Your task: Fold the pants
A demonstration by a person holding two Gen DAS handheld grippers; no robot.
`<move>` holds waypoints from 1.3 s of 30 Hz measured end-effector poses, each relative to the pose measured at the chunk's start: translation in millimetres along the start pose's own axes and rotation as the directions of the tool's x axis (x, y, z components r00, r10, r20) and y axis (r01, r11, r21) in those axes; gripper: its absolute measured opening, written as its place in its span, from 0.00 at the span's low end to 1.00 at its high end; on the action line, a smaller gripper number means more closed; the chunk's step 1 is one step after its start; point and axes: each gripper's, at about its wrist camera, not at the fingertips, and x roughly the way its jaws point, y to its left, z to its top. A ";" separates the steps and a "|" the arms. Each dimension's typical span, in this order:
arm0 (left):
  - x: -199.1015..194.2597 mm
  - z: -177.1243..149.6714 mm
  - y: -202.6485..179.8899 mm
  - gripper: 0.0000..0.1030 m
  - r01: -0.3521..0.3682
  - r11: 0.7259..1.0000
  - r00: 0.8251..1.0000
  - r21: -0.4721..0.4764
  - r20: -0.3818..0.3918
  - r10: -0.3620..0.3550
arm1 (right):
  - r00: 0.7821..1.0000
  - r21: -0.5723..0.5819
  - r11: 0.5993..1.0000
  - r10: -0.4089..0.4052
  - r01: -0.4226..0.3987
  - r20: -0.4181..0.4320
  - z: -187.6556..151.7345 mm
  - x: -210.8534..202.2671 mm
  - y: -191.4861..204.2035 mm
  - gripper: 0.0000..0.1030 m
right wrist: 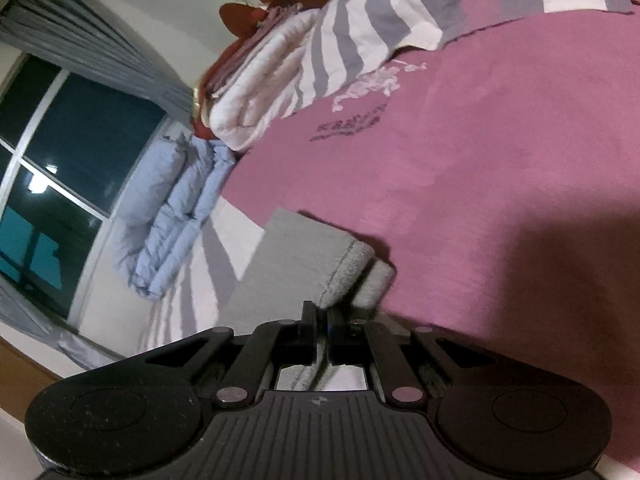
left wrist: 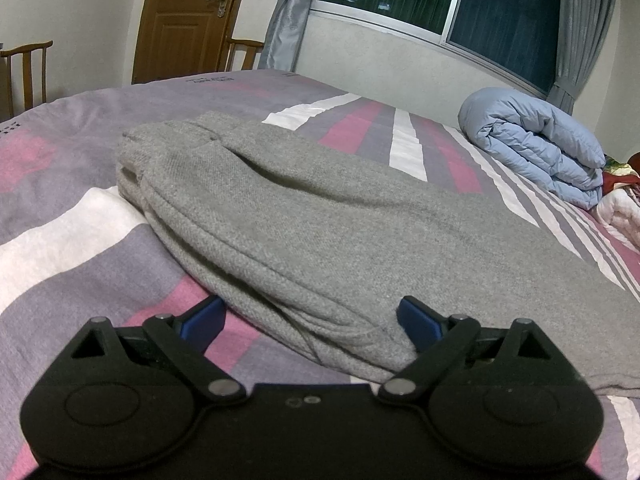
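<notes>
The left wrist view sits low over the bed (left wrist: 72, 248), level and upright, looking along the left gripper (left wrist: 310, 318) at the bottom of the frame; the grey pants (left wrist: 312, 216) fill the centre very near the lens, with the door (left wrist: 180, 16) upper left and the window (left wrist: 460, 0) across the top. The right wrist view is rolled steeply, so the bed (right wrist: 500, 160) rises on the right side and the window (right wrist: 72, 152) falls at the left edge; it looks along the right gripper (right wrist: 322, 320) from close to the cloth (right wrist: 296, 256). Both views share the pants, the striped bed, the window and the folded blue quilt (left wrist: 536, 144), seen centre left (right wrist: 176, 208) in the right wrist view
</notes>
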 end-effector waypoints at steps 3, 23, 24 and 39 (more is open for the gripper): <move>-0.4 -0.2 0.3 0.85 -0.001 1.000 1.000 0.001 0.000 0.001 | 1.000 -0.016 1.000 0.007 -0.007 -0.013 3.1 3.7 -1.4 0.05; -1.0 0.2 -1.4 0.85 -0.003 1.000 1.000 0.002 0.000 0.003 | 1.000 0.101 0.994 0.029 -0.030 0.007 4.4 -36.0 -32.3 0.17; -0.9 0.2 -1.5 0.85 -0.003 1.000 1.000 0.002 0.000 0.003 | 0.999 0.109 0.993 0.036 -0.036 0.002 3.6 -34.6 -32.9 0.17; -0.5 1.0 -2.1 0.85 -0.004 1.000 1.000 0.004 0.000 0.004 | 0.994 0.247 0.964 0.085 -0.099 0.067 2.0 -25.7 -43.6 0.23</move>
